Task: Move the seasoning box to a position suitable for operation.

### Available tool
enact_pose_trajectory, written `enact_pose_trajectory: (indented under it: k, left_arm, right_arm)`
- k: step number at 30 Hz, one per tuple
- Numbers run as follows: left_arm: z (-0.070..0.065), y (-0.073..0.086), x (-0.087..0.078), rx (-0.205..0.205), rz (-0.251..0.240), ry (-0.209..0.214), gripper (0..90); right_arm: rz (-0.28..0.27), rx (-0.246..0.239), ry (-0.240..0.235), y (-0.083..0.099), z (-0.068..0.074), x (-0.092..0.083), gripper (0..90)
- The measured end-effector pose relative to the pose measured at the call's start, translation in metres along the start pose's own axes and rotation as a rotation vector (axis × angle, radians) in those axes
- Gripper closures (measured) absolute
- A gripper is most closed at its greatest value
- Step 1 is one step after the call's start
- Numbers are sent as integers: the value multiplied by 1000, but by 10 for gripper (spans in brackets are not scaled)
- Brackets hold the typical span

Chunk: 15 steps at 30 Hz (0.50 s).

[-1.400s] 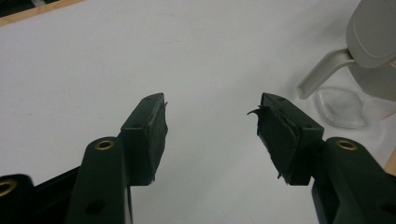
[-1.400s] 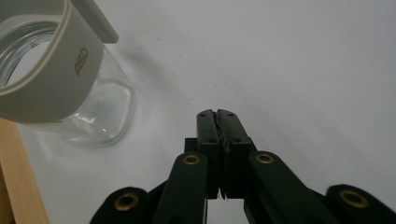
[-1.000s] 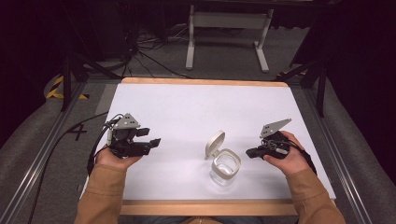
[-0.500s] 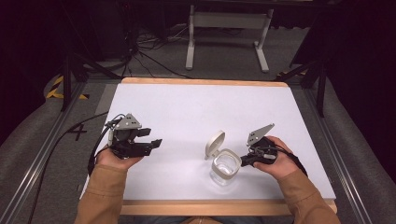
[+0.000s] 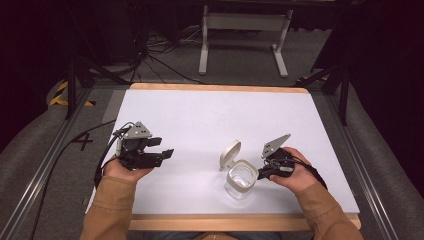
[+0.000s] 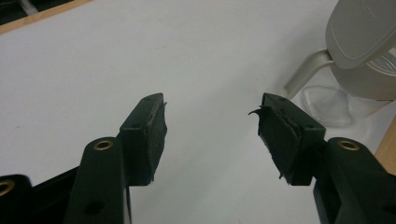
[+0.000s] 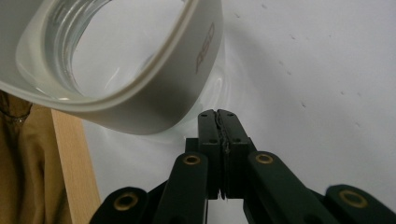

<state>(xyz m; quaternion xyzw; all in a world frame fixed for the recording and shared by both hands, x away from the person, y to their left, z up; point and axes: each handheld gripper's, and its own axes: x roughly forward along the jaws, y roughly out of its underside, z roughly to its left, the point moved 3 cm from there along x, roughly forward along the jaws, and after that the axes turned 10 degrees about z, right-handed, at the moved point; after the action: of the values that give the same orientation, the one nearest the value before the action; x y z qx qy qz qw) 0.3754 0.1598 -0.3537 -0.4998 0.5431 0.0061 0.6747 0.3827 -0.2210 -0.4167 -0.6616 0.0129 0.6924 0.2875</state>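
The jar (image 7: 116, 60) is cut off at the top and left edges of the right gripper view, so its base and lid cannot be made out there; in the left gripper view its lid (image 6: 362, 32) is cropped by the right edge. Whether the right gripper (image 5: 261, 174) touches the jar's collar cannot be told.

A white tabletop (image 5: 210, 115) edged in pale wood is seen, with grey carpet, black cables and a metal stand (image 5: 244, 30) in the dark room beyond.

The right gripper is held low by the right hand (image 5: 295, 172), its jaws pressed together on nothing, just beside the clear jar, whose lid stands open. The left gripper (image 5: 169, 152) is held by the left hand (image 5: 125, 170) with jaws spread wide, the jar lying well ahead of it.
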Motion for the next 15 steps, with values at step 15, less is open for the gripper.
enact_pose_trajectory:
  k: [15]
  left_arm:
    - [0, -1, 1, 4, 2, 4, 416]
  right_arm:
    - [73, -72, -61, -3, 16, 5, 896]
